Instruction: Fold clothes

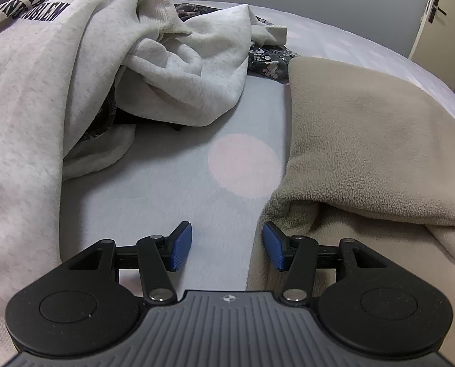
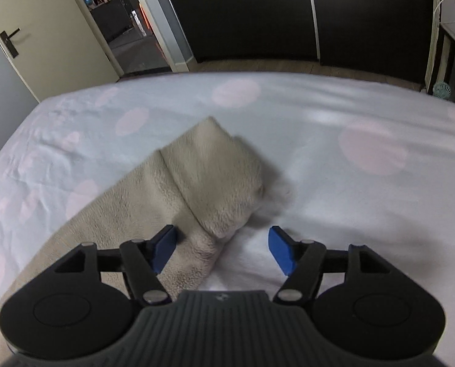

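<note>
- Two grippers, left and right, both with jaws apart and nothing clamped.
- We judge a fold of the beige fleece just laid; next calls for a fresh grip on an edge.
- Fleece lies on the bed; its corner sits between the right jaws, its edge beside the left gripper's right pad.
- Grey sweatshirt waits unfolded.

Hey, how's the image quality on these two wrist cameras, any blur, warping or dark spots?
Left wrist view: sharp, fleece texture on the beige garment crisp; fisheye bends the bed sheet edge into an arc. Right wrist view: motion-smeared, the beige garment's folded corner soft; the dark wall behind is underexposed; a soft shadow lies on the sheet beside the right gripper.
</note>
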`<state>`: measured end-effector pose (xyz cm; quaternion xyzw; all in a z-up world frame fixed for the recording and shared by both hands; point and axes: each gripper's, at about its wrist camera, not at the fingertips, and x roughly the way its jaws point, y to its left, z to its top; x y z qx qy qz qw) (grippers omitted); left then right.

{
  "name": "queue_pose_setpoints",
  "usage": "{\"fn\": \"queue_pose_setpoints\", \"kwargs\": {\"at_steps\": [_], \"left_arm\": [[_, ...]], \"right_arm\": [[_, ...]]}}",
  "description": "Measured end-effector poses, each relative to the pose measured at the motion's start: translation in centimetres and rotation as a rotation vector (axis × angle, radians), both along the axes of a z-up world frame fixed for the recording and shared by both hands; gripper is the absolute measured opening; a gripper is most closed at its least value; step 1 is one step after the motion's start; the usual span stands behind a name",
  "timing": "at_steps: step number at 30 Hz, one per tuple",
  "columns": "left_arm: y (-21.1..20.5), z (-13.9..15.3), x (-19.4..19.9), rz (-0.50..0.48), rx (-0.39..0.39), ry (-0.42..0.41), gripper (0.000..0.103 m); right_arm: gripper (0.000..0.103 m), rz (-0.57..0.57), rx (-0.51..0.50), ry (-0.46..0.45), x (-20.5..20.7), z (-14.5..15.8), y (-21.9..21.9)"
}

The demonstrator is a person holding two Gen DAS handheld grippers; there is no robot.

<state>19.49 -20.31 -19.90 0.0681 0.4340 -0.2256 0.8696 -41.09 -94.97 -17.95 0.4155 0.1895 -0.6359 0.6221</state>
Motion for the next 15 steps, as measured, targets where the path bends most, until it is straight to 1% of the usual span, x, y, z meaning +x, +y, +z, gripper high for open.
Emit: {"fn": "queue_pose_setpoints", "kwargs": {"at_steps": [2,3,4,5,7,9,10,15], "left_arm": [[0.0,0.1,-0.1,0.001,0.005,0.0,0.05],[0.0,0.2,-0.1,0.002,0.008,-0.001,0.05],[-0.1,0.2,-0.2,0.003,0.012,-0.002,0.05],[-0.2,0.3,-0.2,0.004,0.017,-0.003,0.05],[-0.2,0.5,-0.3,0.005,0.02,-0.012,0.05],[-0.2,0.8,-0.4,0.006,0.02,-0.02,0.049],[-0.1,0.9,-0.5,0.007,0.018,-0.023,0.049],[0.9,2.3,-0.8,0.01,-0.025,-0.04,0.048]], "right_arm": [[0.07,-0.008,0.008,0.021,0.5,-0.3,-0.5],[0.068,-0.003,0.008,0.029,0.8,-0.2,-0.7],[0.054,0.004,0.009,0.036,1.1,-0.1,-0.9],[0.043,0.026,0.008,0.027,1.3,0.1,-1.1],[0.034,0.046,-0.005,0.047,2.0,1.0,-1.1],[0.028,0.067,-0.044,0.056,2.5,2.3,-0.9],[0.026,0.076,-0.072,0.048,2.8,3.2,-0.7],[0.024,0.12,-0.189,0.006,5.0,8.7,1.0]]}}
